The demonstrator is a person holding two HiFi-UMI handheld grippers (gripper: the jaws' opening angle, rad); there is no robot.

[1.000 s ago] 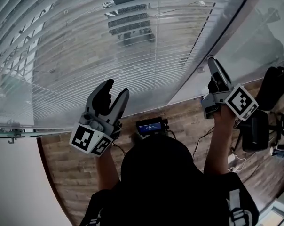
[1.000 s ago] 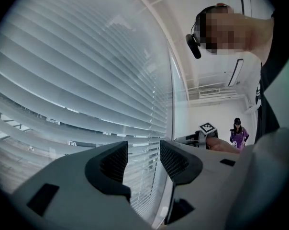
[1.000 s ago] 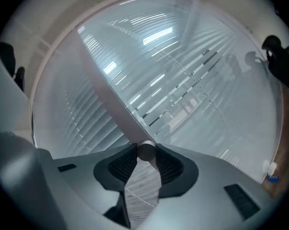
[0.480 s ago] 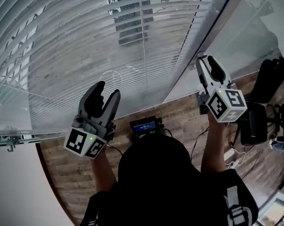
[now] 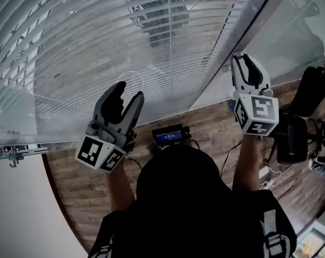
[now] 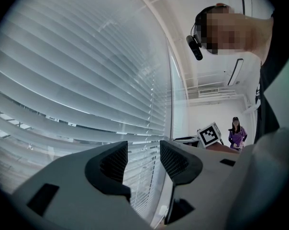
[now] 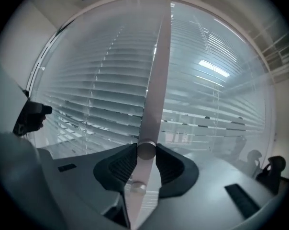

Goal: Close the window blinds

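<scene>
White slatted window blinds [image 5: 125, 47] fill the upper part of the head view, with their slats partly tilted. The blinds' pale tilt wand [image 7: 154, 95] hangs down in front of them. My right gripper [image 7: 146, 152] is shut on the wand. Its jaws have just been closing, and both pads press the rod's sides. In the head view the right gripper [image 5: 246, 63] is raised at the right edge of the blinds. My left gripper [image 5: 129, 92] is held up before the blinds [image 6: 87, 80]. It is open [image 6: 143, 150], with nothing between its jaws.
A glass panel [image 5: 291, 42] stands to the right of the blinds. Below is a wood floor [image 5: 205, 128] with a small device with a lit screen [image 5: 169, 137] and a black chair [image 5: 313, 93]. A person in purple [image 6: 236, 133] stands far off.
The right gripper has rolled about its own axis, so both jaws and its marker cube now face the head camera. The left gripper has stayed in place.
</scene>
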